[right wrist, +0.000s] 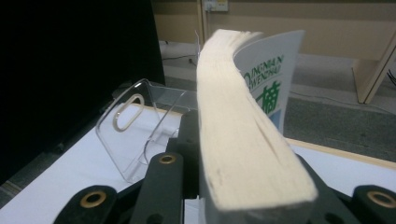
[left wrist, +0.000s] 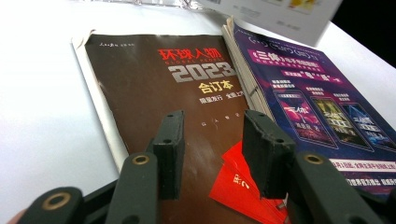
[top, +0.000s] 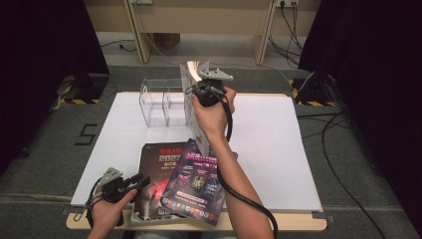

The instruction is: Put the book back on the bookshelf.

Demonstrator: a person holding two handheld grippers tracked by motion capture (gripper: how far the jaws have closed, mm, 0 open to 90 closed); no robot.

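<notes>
White sheeting covers the table [top: 278, 149], which stands on grey carpet with dark curtains at both sides and pale wooden furniture at the back. At the far left part of the sheet stands a clear acrylic rack [top: 161, 102] with upright dividers, and its slots look empty as far as the glare on the plastic lets me judge.

The right gripper [top: 206, 82] holds a thick white-covered magazine [top: 194, 107] on edge, lifted just beside the rack's right end; the right gripper view looks along its cream page block [right wrist: 243, 140], with black jaws clamped against both sides of it. So this magazine is in the air and gripped, but not yet seated between the dividers.

Two more magazines lie flat near the table's front edge: a brown one [top: 154, 179] and a purple one [top: 196, 181], the purple overlapping the brown one's right side. The left gripper [top: 142, 180] hovers low over the brown cover, its jaws standing apart with nothing pinched between them; in the left gripper view the brown cover [left wrist: 154, 93] and a red patch on it [left wrist: 243, 186] show through the gap.

My reading is that the work is at an early stage: the first magazine is about to be lowered into a slot, and the two on the table remain to be picked up and filed.
</notes>
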